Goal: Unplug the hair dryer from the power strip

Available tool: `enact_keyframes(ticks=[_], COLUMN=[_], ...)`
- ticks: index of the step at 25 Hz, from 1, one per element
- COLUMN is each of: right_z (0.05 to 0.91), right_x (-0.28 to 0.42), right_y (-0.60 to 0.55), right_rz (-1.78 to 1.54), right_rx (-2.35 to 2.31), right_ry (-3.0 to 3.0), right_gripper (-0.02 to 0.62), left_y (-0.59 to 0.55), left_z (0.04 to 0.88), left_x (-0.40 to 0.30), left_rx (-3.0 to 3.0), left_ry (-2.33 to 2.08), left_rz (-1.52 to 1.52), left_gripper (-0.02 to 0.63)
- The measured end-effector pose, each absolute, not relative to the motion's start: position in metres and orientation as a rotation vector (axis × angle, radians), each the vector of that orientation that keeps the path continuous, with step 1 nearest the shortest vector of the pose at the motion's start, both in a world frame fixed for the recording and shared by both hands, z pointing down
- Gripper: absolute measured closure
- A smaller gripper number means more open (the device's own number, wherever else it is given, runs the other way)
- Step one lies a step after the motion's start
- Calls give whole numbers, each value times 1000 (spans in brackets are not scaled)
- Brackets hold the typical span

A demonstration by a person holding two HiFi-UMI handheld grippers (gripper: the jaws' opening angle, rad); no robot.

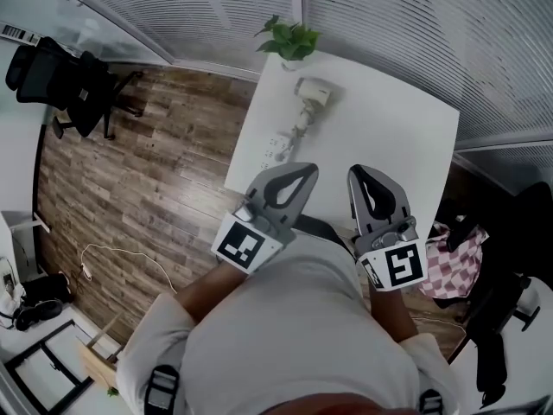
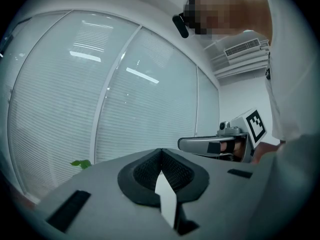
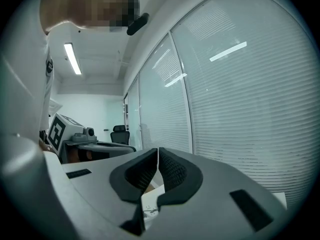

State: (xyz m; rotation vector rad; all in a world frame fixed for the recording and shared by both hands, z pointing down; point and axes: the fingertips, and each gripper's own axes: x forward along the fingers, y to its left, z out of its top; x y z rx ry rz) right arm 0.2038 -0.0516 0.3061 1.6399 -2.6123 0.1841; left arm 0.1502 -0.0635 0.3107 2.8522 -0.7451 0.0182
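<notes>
One hair dryer (image 1: 313, 92) at far end of table (image 1: 389, 137), power strip (image 1: 278, 148) just nearer; left gripper (image 1: 302, 171) and right gripper (image 1: 359, 174) at near edge, jaws together, empty; risk: unbraced strip may lift with plug.

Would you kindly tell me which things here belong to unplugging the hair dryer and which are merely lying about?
For the job: hair dryer, power strip, left gripper, right gripper.
Just lying about: potted plant, office chair, checkered bag, white floor cable.
</notes>
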Motion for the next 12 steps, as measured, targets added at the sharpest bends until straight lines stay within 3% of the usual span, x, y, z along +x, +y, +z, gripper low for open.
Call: enact_keyframes(ticks=[12], right_z=[314], right_x=[218], right_y=[-59], right_rz=[197], right_rx=[1593], right_ry=[-2637], right_gripper=[561], left_y=[-70], left_z=[320], left_x=[165], left_rx=[2835], left_ry=[-789], left_rz=[51], left_gripper=[577])
